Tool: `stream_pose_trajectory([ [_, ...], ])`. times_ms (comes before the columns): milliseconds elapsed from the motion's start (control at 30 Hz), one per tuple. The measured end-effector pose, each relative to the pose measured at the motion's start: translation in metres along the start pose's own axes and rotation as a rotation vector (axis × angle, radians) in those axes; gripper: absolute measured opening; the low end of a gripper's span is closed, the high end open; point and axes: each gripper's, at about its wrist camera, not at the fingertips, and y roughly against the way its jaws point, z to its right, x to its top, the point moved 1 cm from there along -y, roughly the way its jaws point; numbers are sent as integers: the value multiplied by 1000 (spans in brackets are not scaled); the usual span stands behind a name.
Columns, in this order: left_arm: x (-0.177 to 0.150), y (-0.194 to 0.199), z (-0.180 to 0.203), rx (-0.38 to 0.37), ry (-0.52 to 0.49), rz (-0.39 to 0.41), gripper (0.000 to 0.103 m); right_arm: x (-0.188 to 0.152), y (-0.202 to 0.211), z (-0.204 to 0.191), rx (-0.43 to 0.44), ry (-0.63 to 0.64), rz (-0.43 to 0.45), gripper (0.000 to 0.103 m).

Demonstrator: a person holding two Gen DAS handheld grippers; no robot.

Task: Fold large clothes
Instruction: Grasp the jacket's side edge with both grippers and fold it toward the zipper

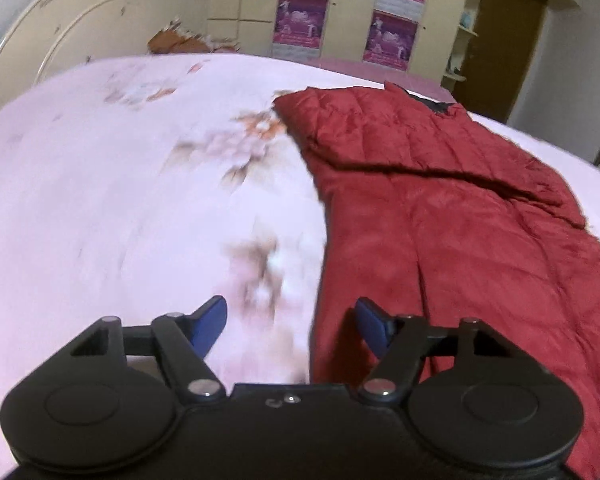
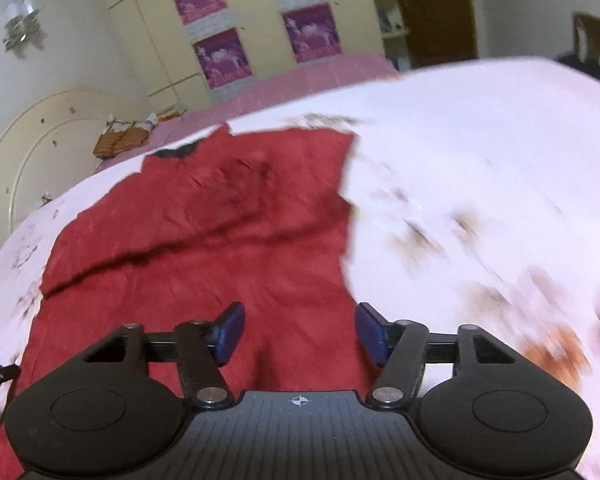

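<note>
A red quilted jacket (image 1: 440, 216) lies spread flat on the bed, its dark collar (image 1: 432, 106) at the far end. A fold crease runs across it. My left gripper (image 1: 292, 322) hovers open over the jacket's left edge, with nothing between its blue pads (image 1: 210, 320). Half of the gap is over the sheet and half over the red cloth. In the right wrist view the jacket (image 2: 220, 232) fills the middle, and my right gripper (image 2: 302, 330) hangs open above its near right part. Its pads (image 2: 374, 332) grip nothing.
The bed carries a pale pink flowered sheet (image 1: 100, 200). A cream headboard (image 1: 72, 28) stands at the left, with a wardrobe with pink posters (image 1: 300, 24) and a brown door (image 1: 508, 40) behind. A woven basket (image 2: 120, 140) and a chair (image 2: 592, 44) stand beyond the bed.
</note>
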Motion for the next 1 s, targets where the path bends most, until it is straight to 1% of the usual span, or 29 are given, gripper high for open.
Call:
stream_pose_trajectory([
  [67,-15,14,-7,-22,42,-13,65,-17,18,19,27,-55,-21,61],
  [133,-27,27,-13,-50,85,-17,60,-33,32,36,60,-106,-47,61],
  [167,-31,33,-15,-65,105,-19,50,-41,39,43,66,-120,-56,61],
  [200,-35,38,-16,-78,124,-19,44,-49,44,47,63,-124,-66,61],
  [233,-40,44,-18,-83,144,-19,43,-57,50,50,61,-120,-74,61],
  [333,-53,54,-20,-56,168,-30,44,-79,66,48,95,-104,-86,61],
  [400,-60,57,-24,-83,211,-37,45,-89,75,51,132,-135,-88,61],
  [467,-64,57,-30,-153,280,-54,45,-93,80,54,173,-169,-92,61],
  [533,-65,53,-37,-256,358,-80,45,-94,81,55,210,-201,-96,61],
  [567,-65,48,-39,-324,393,-102,45,-94,81,57,229,-222,-95,60],
  [600,-66,43,-38,-371,412,-119,46,-93,79,57,249,-241,-100,46],
  [633,-67,40,-36,-380,410,-118,46,-93,77,58,262,-255,-110,32],
  [700,-65,33,-33,-394,390,-107,44,-92,71,58,277,-266,-114,32],
  [733,-64,28,-33,-410,398,-100,43,-92,69,59,287,-280,-115,32],
  [767,-63,26,-32,-416,398,-96,33,-93,66,61,298,-299,-116,30],
  [800,-62,26,-30,-410,383,-86,6,-92,64,61,314,-309,-119,11],
  [833,-61,30,-27,-417,375,-56,6,-91,66,60,324,-305,-107,7],
  [867,-61,37,-24,-421,360,-14,6,-90,73,58,341,-290,-78,6],
  [900,-61,40,-21,-398,339,-9,6,-88,76,58,360,-284,-57,6],
  [933,-63,38,-18,-375,326,-28,6,-87,80,58,367,-277,-45,6],
  [967,-65,33,-17,-362,328,-54,6,-87,78,58,341,-261,-58,6],
  [1000,-67,28,-16,-350,339,-81,6,-87,71,58,285,-237,-94,6],
])
